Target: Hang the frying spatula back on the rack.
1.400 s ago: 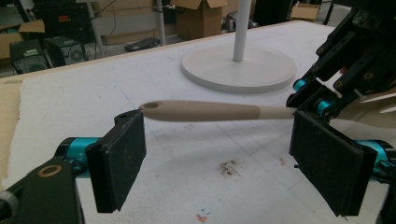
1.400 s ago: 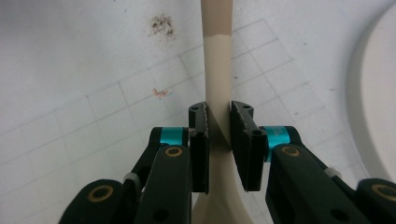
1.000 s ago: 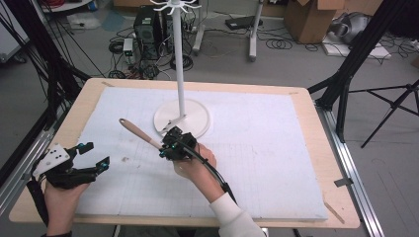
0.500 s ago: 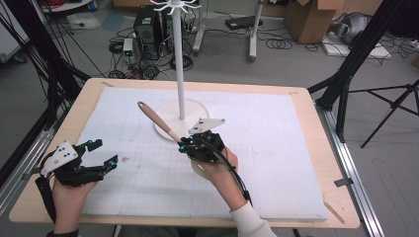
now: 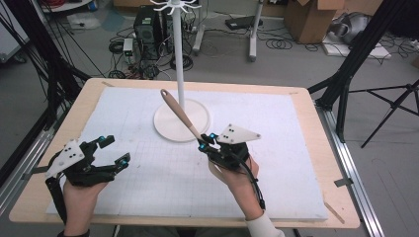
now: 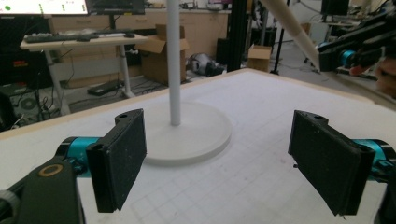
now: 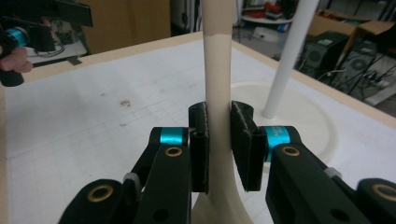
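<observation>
A long beige utensil [image 5: 180, 113] with a tan handle end is clamped in my right gripper [image 5: 205, 142], which is shut on its shaft just in front of the white stand's round base [image 5: 168, 129]. The handle slants up and left, its tip beside the stand's pole [image 5: 179, 64]. In the right gripper view the pads [image 7: 200, 135] squeeze the shaft [image 7: 217, 56], whose wider end is hidden below the jaws. My left gripper [image 5: 114, 149] hovers open over the mat's left side, nothing between its pads [image 6: 122, 156]. The left gripper view has the pole [image 6: 173, 60] ahead and the utensil [image 6: 292, 25] at upper right.
A white gridded mat [image 5: 296, 163] covers the wooden table [image 5: 321, 148]. The stand carries small hooks [image 5: 174, 6] at its top. Beyond the table lie cables, a computer tower [image 5: 147, 29] and cardboard boxes [image 5: 309, 19]. Black tripod legs [image 5: 346, 84] stand at the right.
My right gripper has carried the utensil rightward and toward the stand, and the handle now points more steeply up past the pole. The left gripper has drifted slightly right, still open.
</observation>
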Motion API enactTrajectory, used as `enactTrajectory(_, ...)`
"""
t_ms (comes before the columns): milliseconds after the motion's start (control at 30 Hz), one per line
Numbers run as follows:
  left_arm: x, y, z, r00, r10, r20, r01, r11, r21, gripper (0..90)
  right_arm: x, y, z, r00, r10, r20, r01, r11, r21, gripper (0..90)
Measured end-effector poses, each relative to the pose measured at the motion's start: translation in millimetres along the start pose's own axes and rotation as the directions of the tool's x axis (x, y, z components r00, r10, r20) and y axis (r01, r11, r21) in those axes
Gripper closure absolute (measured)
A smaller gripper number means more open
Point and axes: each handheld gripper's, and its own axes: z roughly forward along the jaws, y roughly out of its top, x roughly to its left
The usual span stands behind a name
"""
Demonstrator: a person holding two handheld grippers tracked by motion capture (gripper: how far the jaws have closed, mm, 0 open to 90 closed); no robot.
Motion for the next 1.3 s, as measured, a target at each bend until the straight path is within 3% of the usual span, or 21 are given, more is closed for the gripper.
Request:
enactTrajectory(67,-6.0,3.9,5.1,1.0000,-0.005,-0.007,0.005,0.9999,-0.009,19.7,-2.4,-6.4,-7.6,0.9997,0.009,0.022,-0.008,0.999,-0.031,77.7)
enactTrajectory(167,-16.3,10.5,16.2,0.9997,-0.020,0.016,0.021,0.9988,-0.044,19.7,-3.8,-11.6,-14.6,0.9990,0.011,0.043,-0.008,0.998,-0.065,77.7)
enactTrajectory(300,-24.1,16.3,24.1,0.9995,-0.020,0.023,0.021,0.9976,-0.066,19.7,-5.3,-16.3,-20.5,0.9986,0.017,0.049,-0.012,0.995,-0.094,77.7)
enactTrajectory(500,-40.3,28.0,42.6,0.9959,-0.024,0.087,0.032,0.9947,-0.097,19.8,-3.2,-24.9,-26.6,0.9982,0.007,0.060,0.001,0.991,-0.132,77.7)
enactTrajectory(600,-48.7,34.2,53.0,0.9945,-0.014,0.104,0.023,0.9958,-0.089,19.8,-0.7,-27.1,-28.8,0.9981,0.009,0.060,0.001,0.987,-0.162,77.7)
enactTrajectory(700,-59.0,42.8,66.7,0.9889,-0.022,0.147,0.037,0.9938,-0.105,20.2,4.0,-27.5,-30.7,0.9978,-0.018,0.063,0.029,0.982,-0.184,77.7)
enactTrajectory(833,-67.3,49.2,77.5,0.9843,-0.030,0.174,0.052,0.9912,-0.122,21.8,7.1,-27.0,-32.5,0.9977,-0.030,0.061,0.042,0.978,-0.205,77.7)
enactTrajectory(967,-78.0,57.1,92.1,0.9735,-0.060,0.221,0.096,0.9829,-0.157,24.7,12.3,-26.8,-34.3,0.9964,-0.044,0.072,0.060,0.971,-0.229,77.7)
enactTrajectory(1133,-86.9,61.5,106.1,0.9638,-0.105,0.245,0.147,0.9763,-0.159,29.4,17.0,-26.7,-36.1,0.9959,-0.046,0.078,0.065,0.962,-0.265,77.7)
enactTrajectory(1233,-90.8,62.5,111.9,0.9627,-0.123,0.241,0.163,0.9747,-0.153,31.1,18.7,-26.7,-36.7,0.9950,-0.058,0.081,0.079,0.957,-0.278,77.7)
enactTrajectory(1300,-91.7,62.0,117.0,0.9529,-0.164,0.255,0.207,0.9664,-0.152,32.2,20.3,-26.8,-37.4,0.9945,-0.061,0.085,0.084,0.953,-0.293,77.7)
